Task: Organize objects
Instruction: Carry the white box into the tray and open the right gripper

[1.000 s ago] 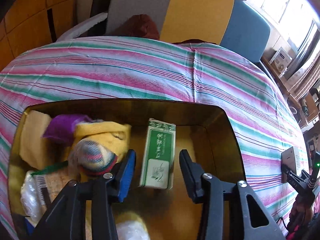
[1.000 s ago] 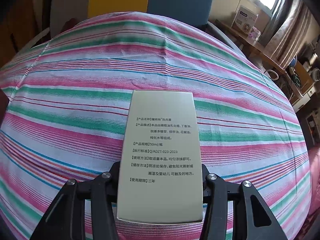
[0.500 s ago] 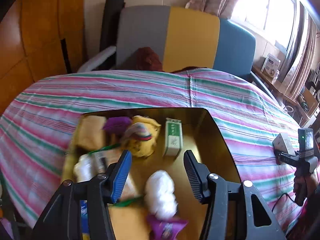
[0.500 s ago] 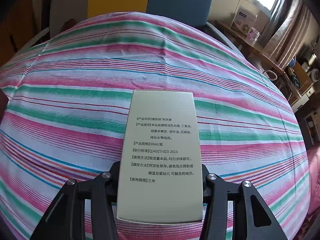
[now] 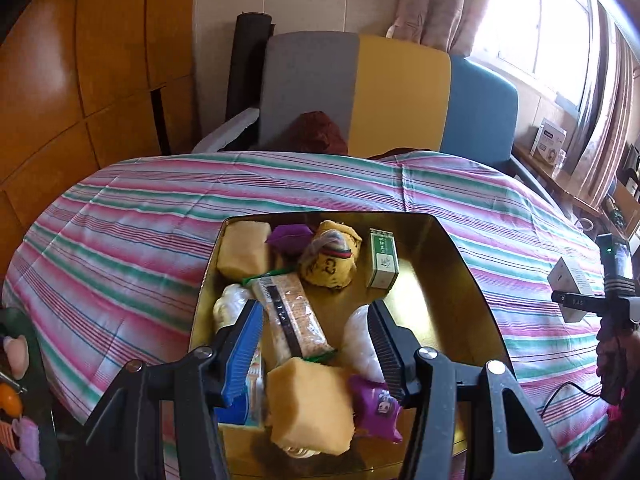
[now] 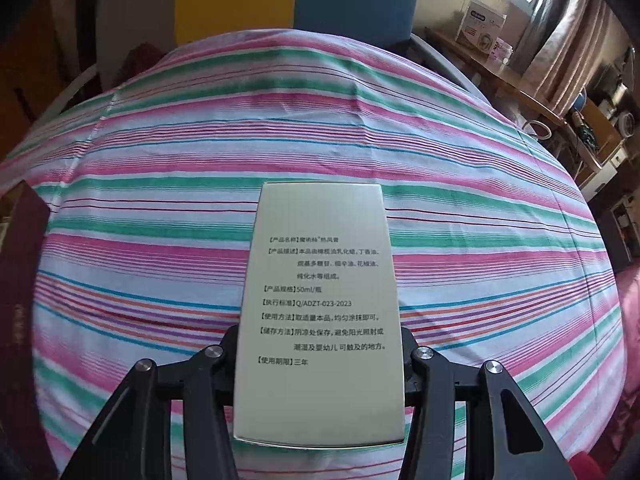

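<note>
Left gripper (image 5: pixel 316 336): jaws were held spread above gold tray (image 5: pixel 460 276) | right gripper (image 6: pixel 320 364): silver box (image 6: pixel 320 312) was pinched over striped cloth (image 6: pixel 160 208)

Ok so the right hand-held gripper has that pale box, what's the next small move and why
Probably carry the pale box left toward the gold tray and set it down by the green box. The right hand-held gripper is shut on it over bare striped cloth, while the left hand-held gripper hangs open and empty above the tray, where bare floor shows near the green box.
</note>
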### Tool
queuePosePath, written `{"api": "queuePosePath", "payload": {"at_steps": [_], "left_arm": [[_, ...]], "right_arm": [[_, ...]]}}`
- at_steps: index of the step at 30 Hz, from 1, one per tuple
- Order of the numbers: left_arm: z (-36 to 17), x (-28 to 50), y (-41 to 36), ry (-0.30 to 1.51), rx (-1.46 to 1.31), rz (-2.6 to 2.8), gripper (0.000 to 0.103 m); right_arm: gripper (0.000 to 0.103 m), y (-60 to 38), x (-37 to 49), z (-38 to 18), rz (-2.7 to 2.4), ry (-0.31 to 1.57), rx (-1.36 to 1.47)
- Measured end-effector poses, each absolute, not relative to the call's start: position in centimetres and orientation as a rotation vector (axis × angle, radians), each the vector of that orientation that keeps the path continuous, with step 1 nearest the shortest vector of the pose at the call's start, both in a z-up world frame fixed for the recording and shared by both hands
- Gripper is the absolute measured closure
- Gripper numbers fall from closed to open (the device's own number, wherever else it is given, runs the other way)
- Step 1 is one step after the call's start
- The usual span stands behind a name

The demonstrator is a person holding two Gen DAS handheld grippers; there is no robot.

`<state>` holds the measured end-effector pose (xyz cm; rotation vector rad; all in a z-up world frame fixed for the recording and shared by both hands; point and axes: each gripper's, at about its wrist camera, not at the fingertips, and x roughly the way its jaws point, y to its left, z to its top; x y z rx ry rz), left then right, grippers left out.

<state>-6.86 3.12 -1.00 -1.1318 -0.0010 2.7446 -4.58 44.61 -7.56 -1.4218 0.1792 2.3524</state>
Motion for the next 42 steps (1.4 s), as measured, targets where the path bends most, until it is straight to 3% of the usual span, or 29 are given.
{"api": "queuePosePath", "payload": {"at_steps": [8, 15, 26, 30, 34, 36, 39, 42], "left_arm": [[-1.0, -6.1, 2.0, -0.035, -1.127, 2.749, 0.048], [-1.3, -5.6, 0.8, -0.057, -1.132, 2.758, 0.048], [-2.3, -5.6, -2.6, -0.151, -1.185, 2.791, 0.047], [-2.7, -5.5, -3.7, -0.182, -1.206, 2.805, 0.038], [-3.0, -5.5, -4.2, -0.186, -1.217, 2.812, 0.037], [-3.1, -5.5, -4.1, -0.174, -1.214, 2.82, 0.036], [-3.1, -5.5, -3.6, -0.146, -1.206, 2.823, 0.036], [-3.0, -5.3, -3.0, -0.109, -1.187, 2.836, 0.036]], "right_arm": [[0.053, 34.8, -4.6, -2.0, 2.633, 0.243, -1.347], [0.053, 25.2, -5.7, 0.9, 2.854, 0.138, -1.35], [0.053, 17.6, -8.9, -2.4, 2.862, 0.019, -1.533], [0.052, 16.2, -10.9, -4.9, 2.788, -0.045, -1.632], [0.052, 15.8, -12.0, -7.5, 2.697, -0.077, -1.711], [0.048, 16.2, -11.7, -8.2, 2.677, -0.051, -1.739], [0.035, 16.9, -11.3, -8.0, 2.698, -0.031, -1.701], [0.032, 17.3, -10.9, -7.6, 2.723, -0.008, -1.679]]}}
